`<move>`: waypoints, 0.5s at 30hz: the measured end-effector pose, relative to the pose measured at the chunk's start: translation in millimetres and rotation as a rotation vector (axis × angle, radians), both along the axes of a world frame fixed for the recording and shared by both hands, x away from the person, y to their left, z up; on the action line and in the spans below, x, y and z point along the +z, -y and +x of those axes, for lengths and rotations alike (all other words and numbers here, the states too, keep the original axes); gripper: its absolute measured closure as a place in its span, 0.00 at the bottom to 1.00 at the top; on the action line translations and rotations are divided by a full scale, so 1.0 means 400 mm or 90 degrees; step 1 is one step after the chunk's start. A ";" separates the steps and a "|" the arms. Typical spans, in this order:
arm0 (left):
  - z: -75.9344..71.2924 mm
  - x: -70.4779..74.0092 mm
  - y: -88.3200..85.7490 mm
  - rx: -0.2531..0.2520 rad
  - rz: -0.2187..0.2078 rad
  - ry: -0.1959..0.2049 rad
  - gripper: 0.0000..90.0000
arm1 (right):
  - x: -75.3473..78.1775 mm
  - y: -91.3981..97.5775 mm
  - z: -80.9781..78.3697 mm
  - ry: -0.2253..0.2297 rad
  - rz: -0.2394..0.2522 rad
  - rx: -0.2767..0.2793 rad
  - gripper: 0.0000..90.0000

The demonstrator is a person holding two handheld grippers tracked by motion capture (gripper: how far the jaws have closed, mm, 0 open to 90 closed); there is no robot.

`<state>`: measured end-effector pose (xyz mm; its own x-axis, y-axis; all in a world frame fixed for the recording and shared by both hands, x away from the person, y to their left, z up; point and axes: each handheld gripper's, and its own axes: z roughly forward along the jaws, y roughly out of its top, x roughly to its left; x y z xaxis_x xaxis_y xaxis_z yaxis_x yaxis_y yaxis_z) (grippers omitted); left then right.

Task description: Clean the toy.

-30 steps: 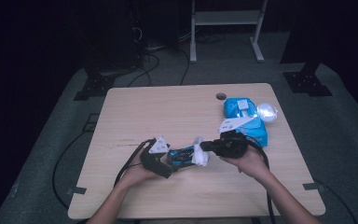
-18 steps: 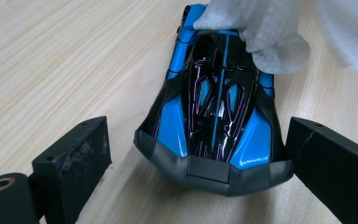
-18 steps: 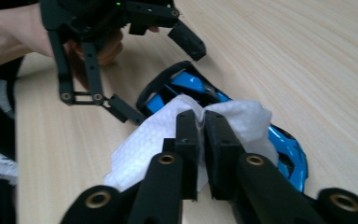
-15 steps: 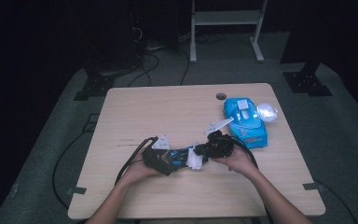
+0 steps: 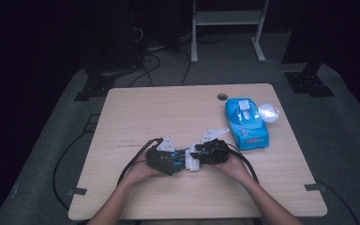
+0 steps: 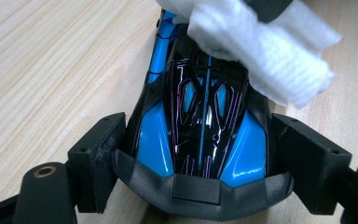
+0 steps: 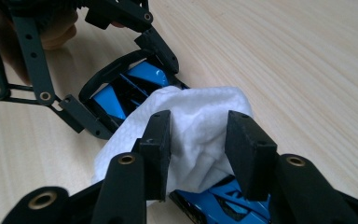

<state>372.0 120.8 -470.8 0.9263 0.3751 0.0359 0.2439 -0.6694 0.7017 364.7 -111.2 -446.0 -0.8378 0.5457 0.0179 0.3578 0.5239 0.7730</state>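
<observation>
the right gripper [image 7: 198, 140] has been brought down onto the toy car [image 6: 200, 116], its jaws having just been opening; they are now seen part open, with the white wipe [image 7: 191, 126] bunched between the pads, and whether it is truly pinched cannot be told. the left gripper [image 6: 200, 158] has just been closing and the car's tail is clamped between its pads. wiping is judged to be in hand. the car, glossy blue and black with thin purple lines, is lying near the table's [image 5: 168, 108] front edge.
</observation>
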 end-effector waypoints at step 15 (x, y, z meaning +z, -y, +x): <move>-0.008 -0.004 0.004 -0.003 0.009 0.019 0.23 | -0.019 0.060 0.001 -0.024 -0.005 -0.023 0.88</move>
